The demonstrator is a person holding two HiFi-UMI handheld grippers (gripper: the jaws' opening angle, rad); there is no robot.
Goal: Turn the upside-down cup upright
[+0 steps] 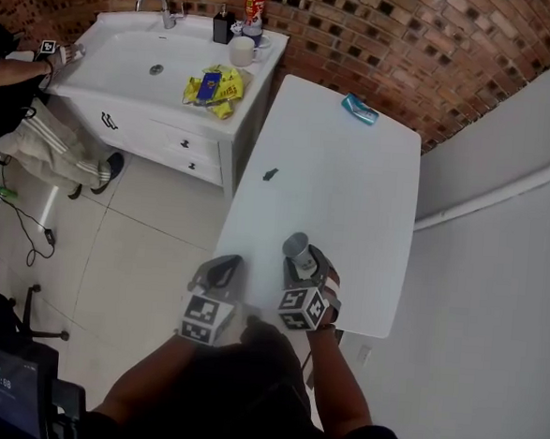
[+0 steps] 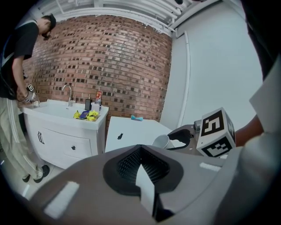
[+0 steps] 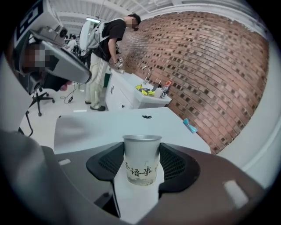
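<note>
The right gripper (image 3: pixel 141 170) has both pads pressed against a metal cup (image 3: pixel 142 151) with dark printed characters, its rim uppermost in view. Beyond lies a white table (image 3: pixel 101 127) bearing a small dark object (image 3: pixel 146 117) and a blue item (image 3: pixel 189 125). A person (image 3: pixel 103 52) stands at a sink cabinet (image 3: pixel 131 96).

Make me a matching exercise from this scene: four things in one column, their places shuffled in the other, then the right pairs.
Things:
1. cup
2. blue item
3. yellow packets
4. small dark object

Places:
A. on the sink counter
B. gripped between the pads of the right tongs
C. far corner of the white table
D. middle stretch of the white table, near its left edge in the head view

Pairs: 1-B, 2-C, 3-A, 4-D
</note>
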